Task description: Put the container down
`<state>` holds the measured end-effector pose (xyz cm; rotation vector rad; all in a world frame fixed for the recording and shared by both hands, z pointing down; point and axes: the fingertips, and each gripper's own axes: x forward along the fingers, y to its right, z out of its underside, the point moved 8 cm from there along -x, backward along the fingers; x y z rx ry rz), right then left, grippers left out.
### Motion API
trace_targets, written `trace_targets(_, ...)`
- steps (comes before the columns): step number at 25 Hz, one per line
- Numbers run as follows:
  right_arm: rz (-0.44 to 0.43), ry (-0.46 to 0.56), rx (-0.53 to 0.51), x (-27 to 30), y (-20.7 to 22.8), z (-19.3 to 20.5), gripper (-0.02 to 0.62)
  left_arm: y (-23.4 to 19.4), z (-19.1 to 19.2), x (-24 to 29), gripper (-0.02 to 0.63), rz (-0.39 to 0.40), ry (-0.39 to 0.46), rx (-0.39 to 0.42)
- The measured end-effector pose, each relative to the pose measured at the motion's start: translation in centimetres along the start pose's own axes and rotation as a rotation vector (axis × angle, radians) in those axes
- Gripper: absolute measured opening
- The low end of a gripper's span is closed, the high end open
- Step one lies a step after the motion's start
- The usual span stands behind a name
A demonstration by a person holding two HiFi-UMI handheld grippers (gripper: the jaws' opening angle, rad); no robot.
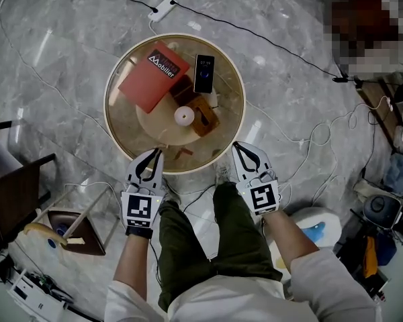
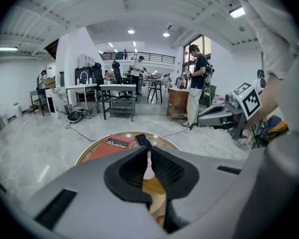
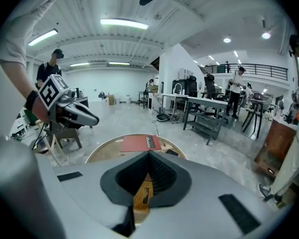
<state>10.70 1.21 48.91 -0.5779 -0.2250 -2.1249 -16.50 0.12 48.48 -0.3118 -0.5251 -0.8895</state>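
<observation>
Left gripper [image 1: 157,152] and right gripper [image 1: 236,145], both pinched together and empty, hung by the round table's [image 1: 108,113] near rim; set-down seemed finished, leaving only withdrawal.

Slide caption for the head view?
Both shut, left claw and right claw hover over round table's near edge; red book, phone beyond.

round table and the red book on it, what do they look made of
Round table: the top looks like clear, slightly tinted glass with a glossy finish, since a lower shelf shows through it. The pale rim could be painted wood or metal, which is hard to tell. Red book: matte card or paper cover, flat colour with white printed lettering.
</observation>
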Motion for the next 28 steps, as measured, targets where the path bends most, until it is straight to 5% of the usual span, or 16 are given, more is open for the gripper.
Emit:
trace_targets(9,0.014,-0.086,0.057,-3.5,-0.7,-1.0,0.021,1.0,-0.5,-2.8,0.031,-0.033,0.008,-0.016)
trace_targets(15,0.011,-0.015,0.02,-2.9,-0.9,-1.3,0.021,0.6,-0.5,-3.2,0.031,-0.037,0.007,-0.019)
trace_targets(28,0.006,-0.028,0.018,-2.7,-1.1,-0.9,0.021,0.8,-0.6,-2.8,0.031,-0.031,0.011,-0.013)
